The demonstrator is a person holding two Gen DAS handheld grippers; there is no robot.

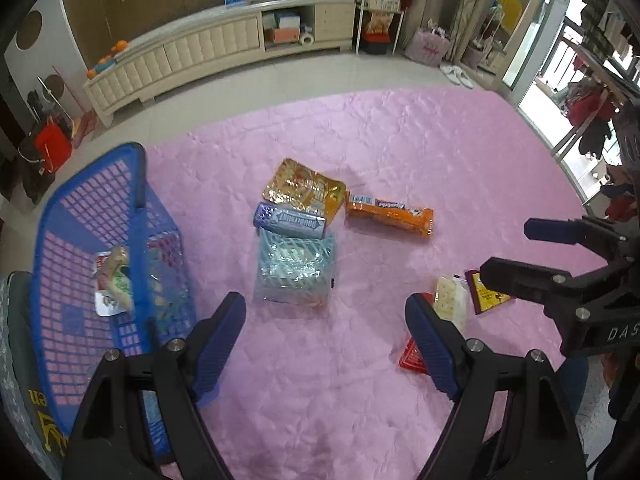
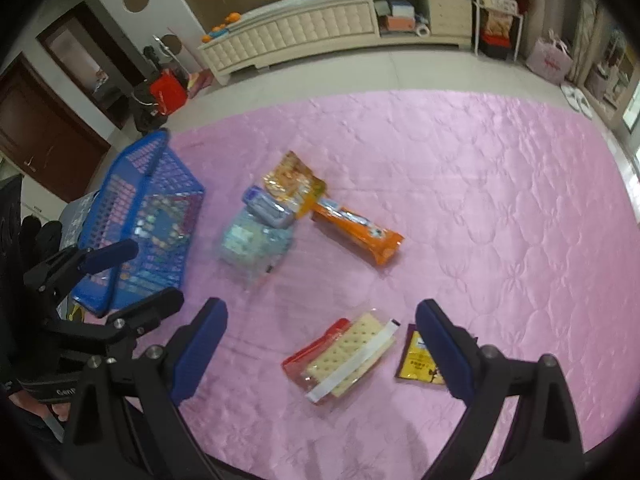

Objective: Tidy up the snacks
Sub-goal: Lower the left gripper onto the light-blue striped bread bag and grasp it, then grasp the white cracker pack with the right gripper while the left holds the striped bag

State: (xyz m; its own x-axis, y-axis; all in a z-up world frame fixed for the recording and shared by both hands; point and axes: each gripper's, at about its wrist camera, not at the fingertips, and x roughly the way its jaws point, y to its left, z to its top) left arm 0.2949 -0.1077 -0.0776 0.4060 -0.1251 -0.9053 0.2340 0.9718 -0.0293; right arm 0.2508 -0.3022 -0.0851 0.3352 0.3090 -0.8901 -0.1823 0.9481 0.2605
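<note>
The left gripper (image 1: 326, 320) hangs over the pink quilt (image 1: 400, 140) with its jaws apart and nothing between them, just beside the blue basket (image 1: 52, 216), which already holds a few packets. The right gripper (image 2: 322, 340) also stands wide and empty, above the cracker pack (image 2: 352, 354) and next to a small dark sachet (image 2: 416, 360). Near the middle of the quilt lie a gum box (image 1: 290, 220), a clear blue-striped bag (image 1: 294, 272), a yellow packet (image 1: 304, 188) and an orange biscuit pack (image 1: 390, 216).
</note>
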